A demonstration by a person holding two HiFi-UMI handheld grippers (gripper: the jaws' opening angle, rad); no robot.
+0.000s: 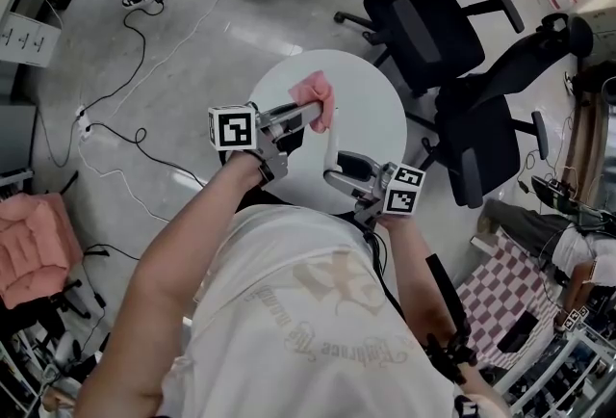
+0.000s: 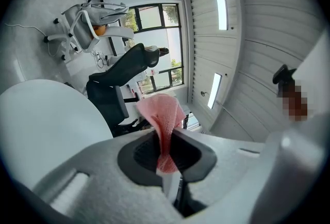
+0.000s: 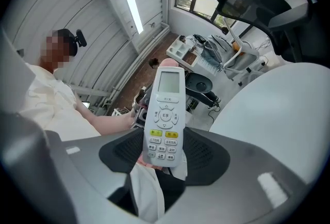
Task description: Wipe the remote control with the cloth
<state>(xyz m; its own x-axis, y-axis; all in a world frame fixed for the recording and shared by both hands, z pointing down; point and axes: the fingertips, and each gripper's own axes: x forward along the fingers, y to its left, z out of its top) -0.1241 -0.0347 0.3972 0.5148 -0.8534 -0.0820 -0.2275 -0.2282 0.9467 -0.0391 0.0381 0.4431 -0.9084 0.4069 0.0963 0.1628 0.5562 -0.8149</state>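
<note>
Person's left gripper [image 2: 164, 155] pinches the cloth [image 2: 164, 114] above the table [image 1: 375, 108]. Right gripper [image 3: 164, 152] clamps the remote [image 3: 165, 120] by its lower end.

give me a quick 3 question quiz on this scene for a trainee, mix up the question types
1. True or false: the left gripper is shut on a pink cloth.
2. What does the right gripper hold? A a mug; B a white remote control; C nothing.
3. Fill in: both grippers are held over a round ____ table.
Key: 1 true; 2 B; 3 white.
</note>
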